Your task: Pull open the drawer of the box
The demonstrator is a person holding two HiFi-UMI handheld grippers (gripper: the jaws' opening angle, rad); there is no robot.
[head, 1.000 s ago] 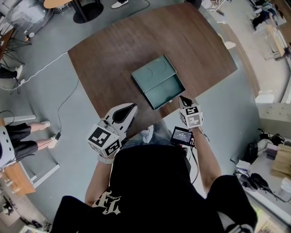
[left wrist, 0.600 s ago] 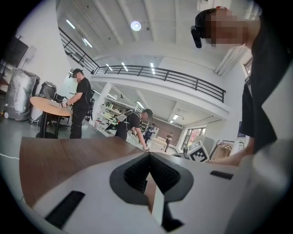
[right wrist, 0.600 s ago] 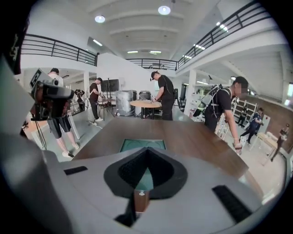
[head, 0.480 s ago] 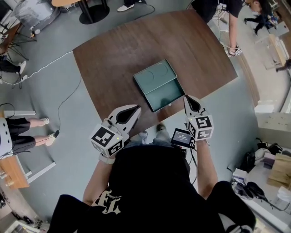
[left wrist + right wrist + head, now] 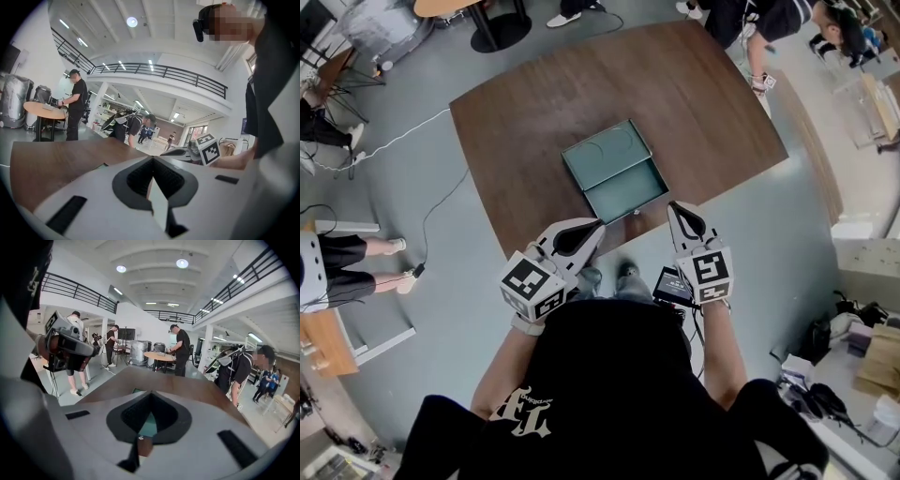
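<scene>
My white left gripper (image 5: 592,227) and right gripper (image 5: 674,207), both closed and empty, hover near the teal metal box's (image 5: 605,153) open drawer (image 5: 625,193).

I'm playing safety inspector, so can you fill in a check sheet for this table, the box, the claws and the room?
Surface: brown wooden table.
Job's things: green box near the table's front edge; its drawer is pulled open and looks empty.
Clutter: nothing seen.
Grippers: left claw and right claw both shut, holding nothing, apart from the box.
Cables: white cable on the grey floor at left.
Surroundings: bystander beyond the table; round table farther off.
</scene>
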